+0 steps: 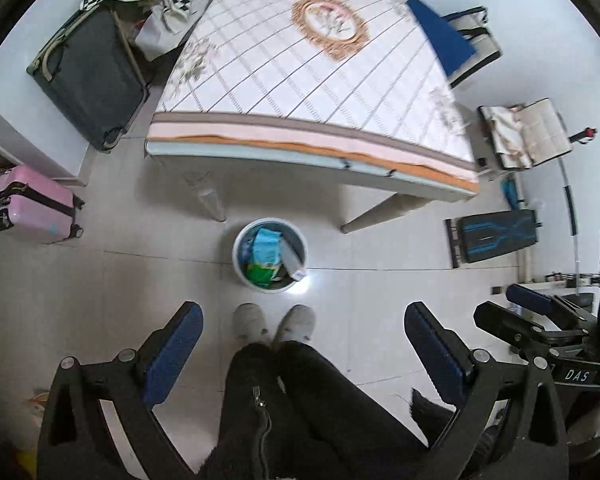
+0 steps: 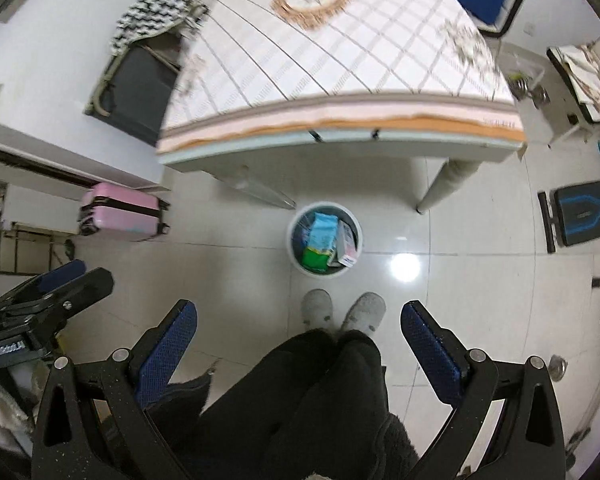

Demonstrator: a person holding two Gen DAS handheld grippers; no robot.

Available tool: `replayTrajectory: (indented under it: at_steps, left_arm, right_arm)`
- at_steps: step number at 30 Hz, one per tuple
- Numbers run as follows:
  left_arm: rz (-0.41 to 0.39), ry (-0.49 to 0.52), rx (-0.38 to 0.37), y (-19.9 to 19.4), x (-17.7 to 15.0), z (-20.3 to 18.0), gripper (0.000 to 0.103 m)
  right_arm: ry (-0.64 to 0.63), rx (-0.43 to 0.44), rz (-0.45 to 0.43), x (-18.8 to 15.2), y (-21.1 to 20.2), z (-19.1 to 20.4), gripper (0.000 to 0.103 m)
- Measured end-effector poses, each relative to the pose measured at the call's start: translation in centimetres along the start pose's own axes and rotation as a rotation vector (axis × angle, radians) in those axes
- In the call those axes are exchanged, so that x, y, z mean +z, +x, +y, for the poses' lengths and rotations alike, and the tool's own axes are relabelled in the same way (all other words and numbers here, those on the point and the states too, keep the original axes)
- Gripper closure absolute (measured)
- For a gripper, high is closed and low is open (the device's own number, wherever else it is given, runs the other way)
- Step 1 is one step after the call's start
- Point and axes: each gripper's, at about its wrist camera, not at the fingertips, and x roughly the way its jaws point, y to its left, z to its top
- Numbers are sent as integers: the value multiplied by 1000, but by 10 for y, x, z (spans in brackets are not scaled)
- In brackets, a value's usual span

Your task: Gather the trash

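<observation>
A round white trash bin (image 1: 240,268) stands on the tiled floor in front of the table. It holds several packages, among them a light blue and green packet (image 1: 265,256) and a white carton (image 1: 294,265). The bin also shows in the right wrist view (image 2: 296,258) with the same packet (image 2: 321,240). My left gripper (image 1: 303,318) is open and empty, held high above the floor, nearer than the bin. My right gripper (image 2: 299,316) is open and empty at a similar height. Each gripper shows at the edge of the other's view.
A table with a checked floral cloth (image 1: 300,80) stands behind the bin. A dark suitcase (image 1: 92,80) and a pink suitcase (image 1: 32,204) are at the left. A black and blue board (image 1: 496,236) lies at the right. The person's legs and grey slippers (image 1: 274,324) are below the grippers.
</observation>
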Motion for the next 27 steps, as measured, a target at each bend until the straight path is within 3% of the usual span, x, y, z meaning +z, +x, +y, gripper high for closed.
replayTrajectory:
  at_steps: [8, 15, 27]
  left_arm:
    - [-55, -12, -116, -53, -10, -11, 0]
    - [-76, 12, -183, -74, -14, -20, 0]
    - [-112, 41, -183, -98, -19, -23, 0]
  right_arm:
    - [-32, 69, -61, -14, -77, 20, 0]
    - [-42, 152, -49, -22, -89, 23, 0]
    - [-59, 178, -52, -27, -98, 32, 0]
